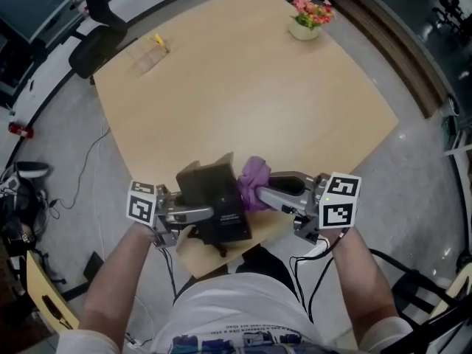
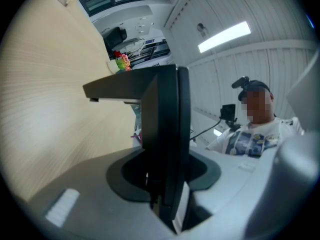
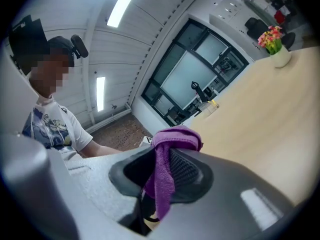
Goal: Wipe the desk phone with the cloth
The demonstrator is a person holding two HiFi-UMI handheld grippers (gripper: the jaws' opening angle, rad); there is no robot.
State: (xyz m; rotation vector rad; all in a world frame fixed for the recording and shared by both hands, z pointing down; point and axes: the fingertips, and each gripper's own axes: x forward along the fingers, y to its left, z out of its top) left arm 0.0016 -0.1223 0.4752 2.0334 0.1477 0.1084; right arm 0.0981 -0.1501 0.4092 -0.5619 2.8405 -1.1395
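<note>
The black desk phone (image 1: 214,201) is lifted off the near edge of the wooden table, tilted on edge. My left gripper (image 1: 198,214) is shut on it; in the left gripper view the phone's dark slab (image 2: 167,134) stands clamped between the jaws. My right gripper (image 1: 259,195) is shut on a purple cloth (image 1: 254,177), which bunches out past the fingertips right beside the phone's right side. In the right gripper view the cloth (image 3: 167,164) hangs pinched between the jaws; the phone does not show there.
The light wooden table (image 1: 243,94) carries a white pot of pink flowers (image 1: 308,17) at the far right corner and a clear box with a yellow bit (image 1: 147,54) at the far left. A black office chair (image 1: 99,35) stands beyond the left corner. Cables trail on the floor.
</note>
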